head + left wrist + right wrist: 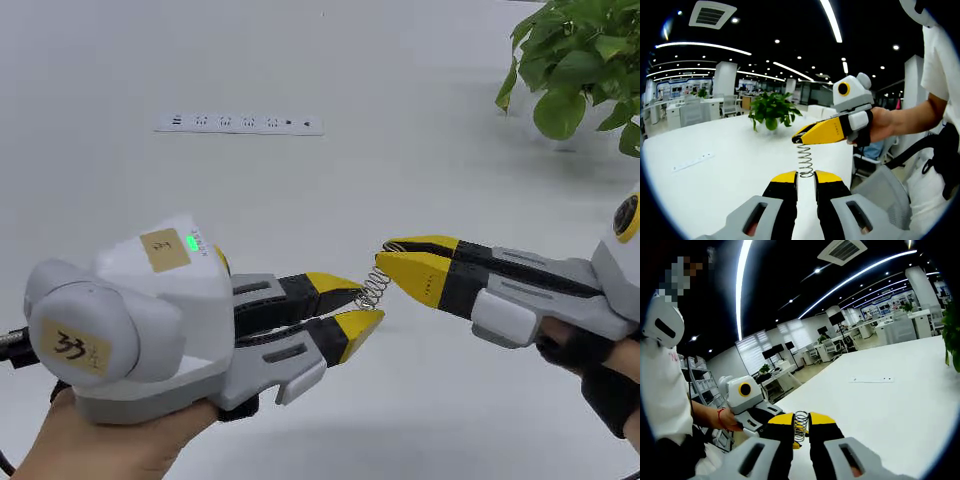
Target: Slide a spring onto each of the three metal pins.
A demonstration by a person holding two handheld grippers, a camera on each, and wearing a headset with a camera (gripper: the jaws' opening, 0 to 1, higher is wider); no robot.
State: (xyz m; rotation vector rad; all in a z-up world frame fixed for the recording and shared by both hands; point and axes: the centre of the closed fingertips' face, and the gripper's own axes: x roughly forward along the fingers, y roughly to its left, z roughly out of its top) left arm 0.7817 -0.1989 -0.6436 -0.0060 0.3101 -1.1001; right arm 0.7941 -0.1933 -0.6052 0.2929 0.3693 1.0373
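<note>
The left gripper [368, 302] is grey and white, its black jaws tipped yellow, with tan labels in dark handwriting and a green light; the right gripper [382, 255] has the same grey, black and yellow; the spring [375, 287] seems silvery; the table [300, 200] is white; the plant [575, 60] green; the glove [590, 370] black.

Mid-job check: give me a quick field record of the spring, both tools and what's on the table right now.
spring: off the table, in the air, spanning from one tool to the other
left tool: closed on one end of the spring
right tool: closed on the other end, tips facing the left tool
whether anything is inside the spring: too small to tell
table: white, below both tools
power strip: flat on the table, far side
plant: far right of the table
</note>
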